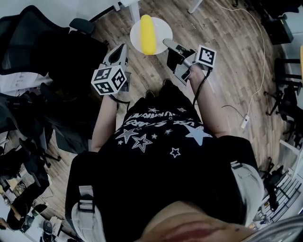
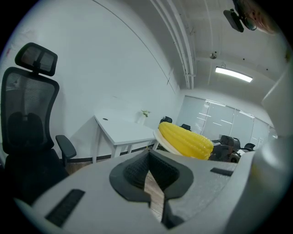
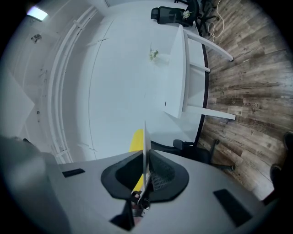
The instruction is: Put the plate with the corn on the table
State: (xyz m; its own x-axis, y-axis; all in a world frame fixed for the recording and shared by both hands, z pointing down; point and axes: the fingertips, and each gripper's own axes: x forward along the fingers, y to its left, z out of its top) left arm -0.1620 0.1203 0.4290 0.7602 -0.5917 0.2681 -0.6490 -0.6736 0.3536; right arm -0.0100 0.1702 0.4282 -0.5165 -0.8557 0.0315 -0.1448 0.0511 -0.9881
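Observation:
A white plate (image 1: 164, 28) carrying a yellow corn cob (image 1: 147, 34) hangs in the air above the wooden floor. My right gripper (image 1: 166, 43) is shut on the plate's right rim. In the right gripper view the rim (image 3: 145, 146) stands edge-on between the pads, with the corn (image 3: 136, 139) behind it. My left gripper (image 1: 121, 48) hovers just left of the plate, apart from it, shut and holding nothing. In the left gripper view the corn (image 2: 185, 139) and plate (image 2: 160, 139) show ahead to the right, beyond the tips of the left gripper (image 2: 149, 171).
A white table (image 3: 176, 68) stands against the wall ahead; its legs (image 1: 135, 12) show at the top of the head view. Black office chairs (image 1: 47, 52) crowd the left side. A white cable (image 1: 258, 71) runs over the wooden floor at the right.

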